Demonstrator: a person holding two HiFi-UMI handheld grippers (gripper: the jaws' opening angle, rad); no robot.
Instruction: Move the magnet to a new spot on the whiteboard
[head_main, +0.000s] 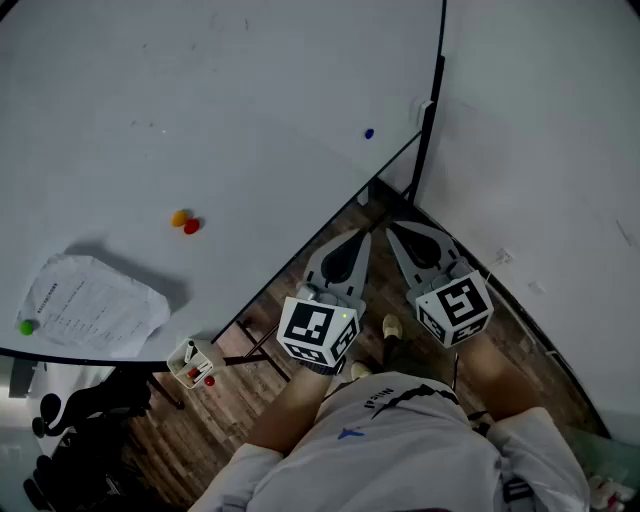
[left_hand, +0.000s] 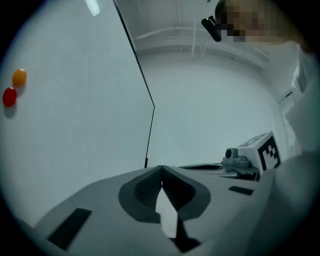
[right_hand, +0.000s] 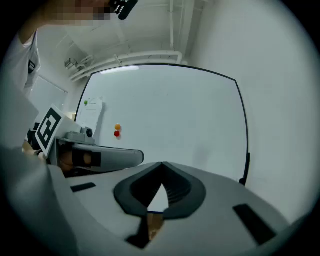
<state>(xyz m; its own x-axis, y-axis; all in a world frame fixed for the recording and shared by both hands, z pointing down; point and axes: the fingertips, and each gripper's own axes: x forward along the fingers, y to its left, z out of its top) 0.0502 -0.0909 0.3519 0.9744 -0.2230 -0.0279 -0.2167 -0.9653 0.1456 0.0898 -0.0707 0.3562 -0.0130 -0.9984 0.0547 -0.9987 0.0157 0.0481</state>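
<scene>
The whiteboard (head_main: 250, 90) fills the upper left of the head view. On it sit an orange magnet (head_main: 179, 217) touching a red magnet (head_main: 191, 226), and a small blue magnet (head_main: 368, 133) near its right edge. Both grippers are held level in front of the person, short of the board, with nothing in them. My left gripper (head_main: 354, 240) is shut, and so is my right gripper (head_main: 400, 228). The left gripper view shows its jaws (left_hand: 161, 170) closed, with the orange magnet (left_hand: 19, 76) and red magnet (left_hand: 9, 96) far left. The right gripper view shows closed jaws (right_hand: 162, 165) and the same pair, orange (right_hand: 117, 127) over red (right_hand: 116, 133).
A green magnet (head_main: 27, 327) pins a printed sheet (head_main: 92, 305) at the board's lower left. A small box (head_main: 192, 363) with red items hangs below the board's edge. Wooden floor (head_main: 290, 290) and a white wall (head_main: 540, 150) lie to the right; dark gear (head_main: 80, 440) sits lower left.
</scene>
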